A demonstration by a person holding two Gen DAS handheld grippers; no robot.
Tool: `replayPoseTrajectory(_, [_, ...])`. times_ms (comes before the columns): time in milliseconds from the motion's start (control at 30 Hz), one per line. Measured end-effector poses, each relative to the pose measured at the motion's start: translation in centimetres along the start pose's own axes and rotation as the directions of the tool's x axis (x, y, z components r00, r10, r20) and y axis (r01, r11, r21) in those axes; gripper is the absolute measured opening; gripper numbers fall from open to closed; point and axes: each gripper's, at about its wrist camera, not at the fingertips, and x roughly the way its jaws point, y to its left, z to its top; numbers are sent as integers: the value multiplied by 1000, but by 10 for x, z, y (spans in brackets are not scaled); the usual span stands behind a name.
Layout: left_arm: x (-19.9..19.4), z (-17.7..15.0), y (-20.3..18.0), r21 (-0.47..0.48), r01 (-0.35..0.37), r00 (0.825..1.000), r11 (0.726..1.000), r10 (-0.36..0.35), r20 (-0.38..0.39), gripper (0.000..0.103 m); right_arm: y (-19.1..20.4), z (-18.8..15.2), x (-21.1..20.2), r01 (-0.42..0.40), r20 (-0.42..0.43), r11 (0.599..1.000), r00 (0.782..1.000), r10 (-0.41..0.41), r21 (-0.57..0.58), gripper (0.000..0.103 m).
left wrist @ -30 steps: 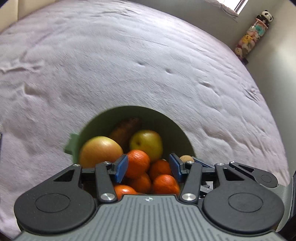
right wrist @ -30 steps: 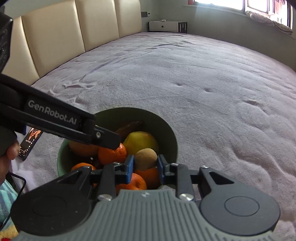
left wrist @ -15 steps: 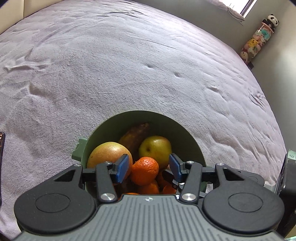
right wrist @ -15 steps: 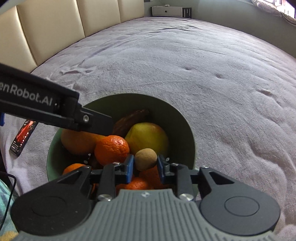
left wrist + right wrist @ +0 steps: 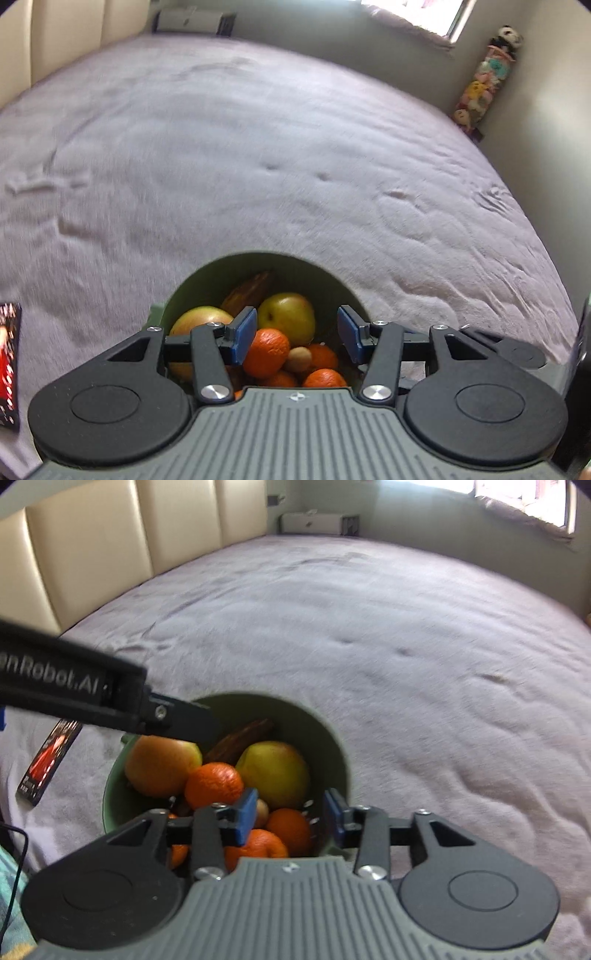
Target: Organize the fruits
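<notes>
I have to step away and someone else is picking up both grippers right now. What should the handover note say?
Left gripper: open, empty, over the green bowl.
Right gripper: open, empty, over the bowl's near side.
In the bowl: two apples, several mandarins, a small brown kiwi and a dark brown fruit at the back.
Done: all visible fruit is in the bowl.
Left: no fruit visible on the bed; check outside the views. A phone lies left of the bowl.
</notes>
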Motion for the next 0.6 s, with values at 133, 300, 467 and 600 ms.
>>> replayPoseTrajectory(133, [-24, -3, -19, 81, -23, 996, 996, 15, 93, 61, -10, 3, -32, 94, 70, 994, 993, -98, 54, 58])
replayPoseTrajectory(300, [-61, -6, -38, 164, -62, 969, 985, 20, 245, 76, -30, 6, -75, 149, 152, 968, 972, -181, 202, 79])
replayPoseTrajectory(467, [-92, -8, -53, 197, -86, 925, 977, 5, 379, 89, -38, -1, -120, 186, 234, 948, 940, -248, 258, 93])
replayPoseTrajectory(600, [-111, -18, -66, 249, -183, 867, 951, 37, 496, 96, -32, -11, -149, 204, 288, 947, 918, -273, 247, 99])
